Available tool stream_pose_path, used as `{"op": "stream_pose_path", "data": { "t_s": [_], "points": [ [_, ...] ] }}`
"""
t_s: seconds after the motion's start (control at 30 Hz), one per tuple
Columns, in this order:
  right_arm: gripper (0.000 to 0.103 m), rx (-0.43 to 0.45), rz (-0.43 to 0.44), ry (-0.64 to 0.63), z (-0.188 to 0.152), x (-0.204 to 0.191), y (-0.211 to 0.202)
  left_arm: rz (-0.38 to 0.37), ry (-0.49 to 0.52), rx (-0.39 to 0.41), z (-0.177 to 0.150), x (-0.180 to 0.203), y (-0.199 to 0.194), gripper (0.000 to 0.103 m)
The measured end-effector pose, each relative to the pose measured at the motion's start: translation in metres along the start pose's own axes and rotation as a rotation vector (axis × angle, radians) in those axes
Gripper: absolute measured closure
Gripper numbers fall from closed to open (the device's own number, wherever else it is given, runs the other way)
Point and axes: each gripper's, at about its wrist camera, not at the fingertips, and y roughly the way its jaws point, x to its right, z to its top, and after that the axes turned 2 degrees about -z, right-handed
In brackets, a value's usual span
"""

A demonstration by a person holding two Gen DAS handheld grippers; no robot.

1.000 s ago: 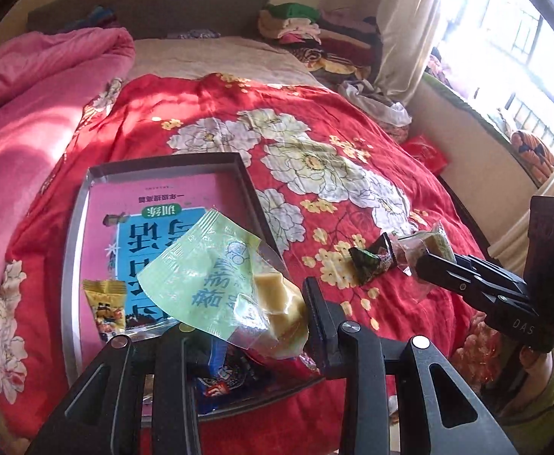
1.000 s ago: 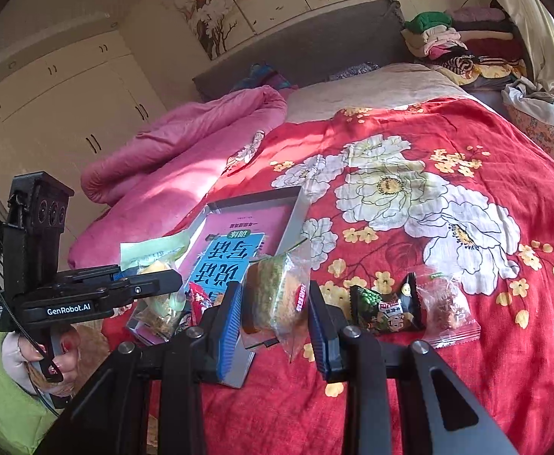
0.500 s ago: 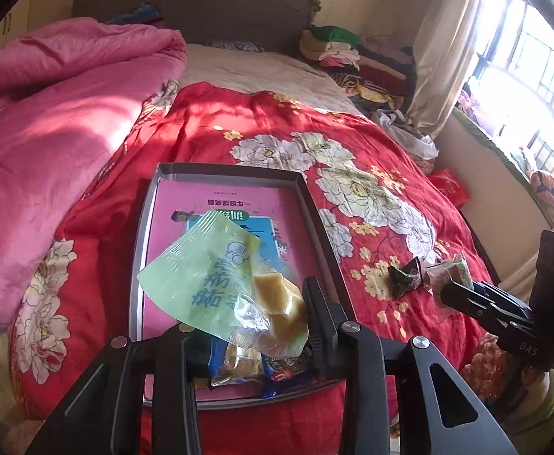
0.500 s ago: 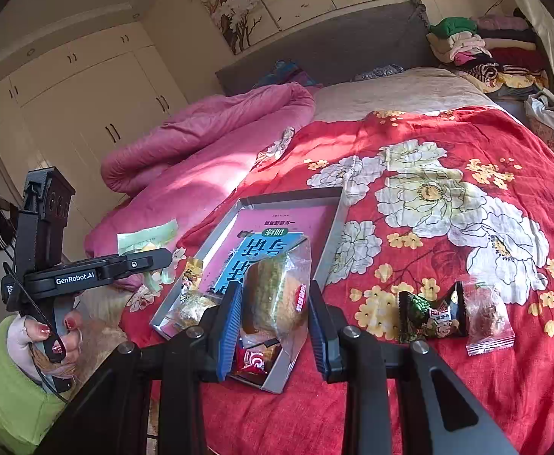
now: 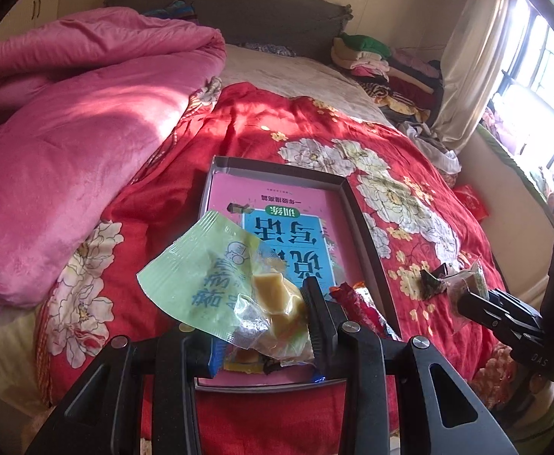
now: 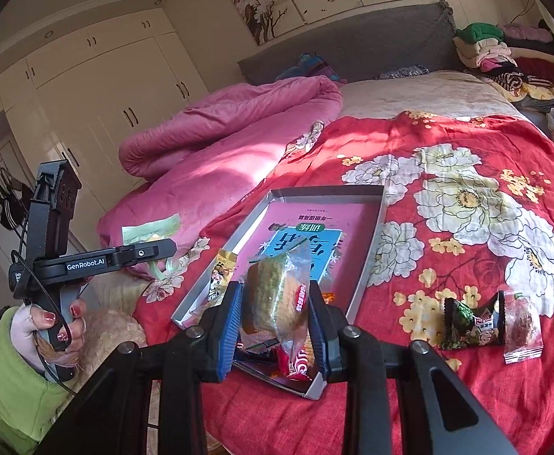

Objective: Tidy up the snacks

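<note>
While both grippers hang over the near end of the bed, each is clamped on a snack: the left gripper (image 5: 261,322) pinches a pale green packet (image 5: 208,276) with yellow pieces showing through its clear lower part, and the right gripper (image 6: 275,318) squeezes a clear-wrapped round pastry (image 6: 277,295) between its blue pads, jaws narrowed to the width of the wrapper in both cases. Just beyond and below the fingertips lies a shallow grey box tray (image 6: 371,250) lined with a pink and blue booklet (image 5: 295,223); several small wrapped snacks sit at its near end, among them a red packet (image 5: 364,311) and a yellow one (image 6: 222,269) against the tray's left wall. To the right of the right gripper, on the red floral bedspread (image 6: 466,159), rest a dark green wrapped snack (image 6: 470,322) and, touching it, a clear packet (image 6: 523,326) holding something brown. Farther off, a pink quilt (image 5: 68,121) is heaped to the left, and folded clothes (image 6: 504,53) are stacked by the grey headboard (image 5: 269,19). A hand (image 6: 49,330) in a green sleeve holds the left gripper's handle.
</note>
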Motion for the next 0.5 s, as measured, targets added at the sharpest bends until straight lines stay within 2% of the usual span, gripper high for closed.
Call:
{"op": "stream_pose_path", "data": {
  "t_s": [0.1, 0.5],
  "points": [
    [0.069, -0.014, 0.009, -0.014, 0.0, -0.007, 0.007, 0.029, 0.002, -0.014, -0.005, -0.007, 0.002, 0.066],
    [0.069, -0.08, 0.029, -0.059, -0.006, -0.027, 0.038, 0.042, -0.01, -0.069, -0.016, -0.018, 0.018, 0.066]
  ]
}}
